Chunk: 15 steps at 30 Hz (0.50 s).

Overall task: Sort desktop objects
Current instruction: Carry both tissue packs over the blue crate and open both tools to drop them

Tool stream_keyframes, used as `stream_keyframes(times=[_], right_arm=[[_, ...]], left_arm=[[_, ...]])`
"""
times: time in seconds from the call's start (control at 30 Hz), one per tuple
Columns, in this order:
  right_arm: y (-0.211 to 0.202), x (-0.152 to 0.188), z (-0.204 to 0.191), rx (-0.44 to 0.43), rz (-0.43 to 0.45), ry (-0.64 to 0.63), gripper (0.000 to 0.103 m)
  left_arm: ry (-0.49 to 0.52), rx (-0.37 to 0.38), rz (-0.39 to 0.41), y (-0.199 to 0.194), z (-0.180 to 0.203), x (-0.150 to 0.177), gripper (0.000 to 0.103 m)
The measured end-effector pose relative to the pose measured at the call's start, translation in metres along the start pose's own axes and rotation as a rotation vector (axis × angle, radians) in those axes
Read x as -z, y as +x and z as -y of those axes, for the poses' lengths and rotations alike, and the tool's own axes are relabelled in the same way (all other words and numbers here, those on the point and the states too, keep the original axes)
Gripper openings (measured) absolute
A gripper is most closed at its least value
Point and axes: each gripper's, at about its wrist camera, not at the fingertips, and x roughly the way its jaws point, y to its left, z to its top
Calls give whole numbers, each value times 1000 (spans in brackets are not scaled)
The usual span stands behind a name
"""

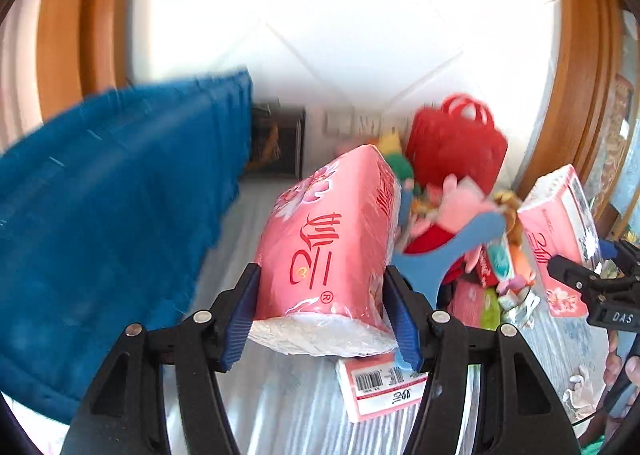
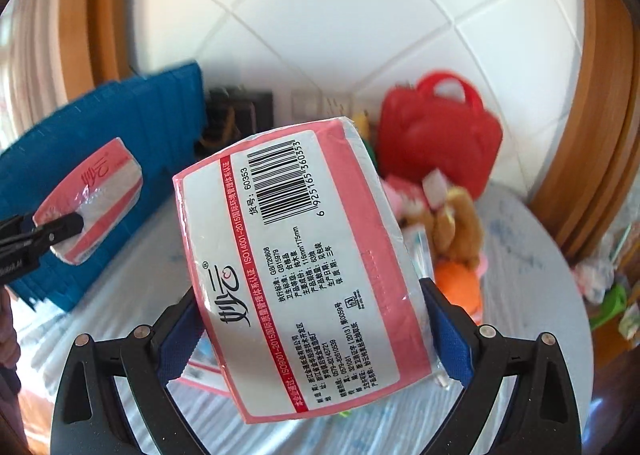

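Left of both grippers: blue fabric bin (image 1: 112, 215), wall upright, inside not visible from here, contents can't tell. Left gripper (image 1: 322, 307) pinching a pink tissue pack (image 1: 332, 239) across its sides, blue pads (image 1: 240, 319) flat on the wrap, pack lifted clear of the striped tablecloth (image 1: 280, 407). Below and just right of the left jaws: another pink tissue pack lying flat, barcode up (image 1: 384, 391). Right gripper (image 2: 312, 331) clamped on a second tissue pack (image 2: 296, 267), label side facing the camera, also off the table; a flat pink pack partly hidden beneath it. Ahead and right of both: loose heap, not contained – red handbag (image 2: 436, 135), pink plush (image 1: 460, 207), brown plush (image 2: 456, 223), orange ball-like thing (image 2: 460, 287), small packets. Handbag looks closed, contents unknown. Far right of the right gripper, off the table edge: green item (image 2: 612, 303), too blurred to name. Step judged: mid-carry, both packs picked, headed for the bin most likely. Next move calls for swinging left over the bin rim, one gripper at a time to avoid clashing, lowering inside before release. Risk: soft packs squash and slip from the pads; the left pack sits tilted, so watch the rim clearance.
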Motion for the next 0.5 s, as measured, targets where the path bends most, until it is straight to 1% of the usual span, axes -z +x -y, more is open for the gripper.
stream_keyframes(times=[0.07,0.13,0.27,0.37,0.5], right_arm=[[-15,-8,-9,-6,44,-2,99],[-30,-19,-27,-17,88,-14,99],[-54,-43,-74,-44,173,-46,99],[-66,-66,-115,-71,235,-78,99],[-72,-97,-175,-108,302,-113,99]], left_arm=[[7,-9,63,-24,-7,-6,60],[29,-21,127,-47,-12,-13,60],[44,-44,230,-85,-34,-29,60],[55,-65,294,-106,-60,-43,60],[62,-123,343,-125,-107,-60,60]])
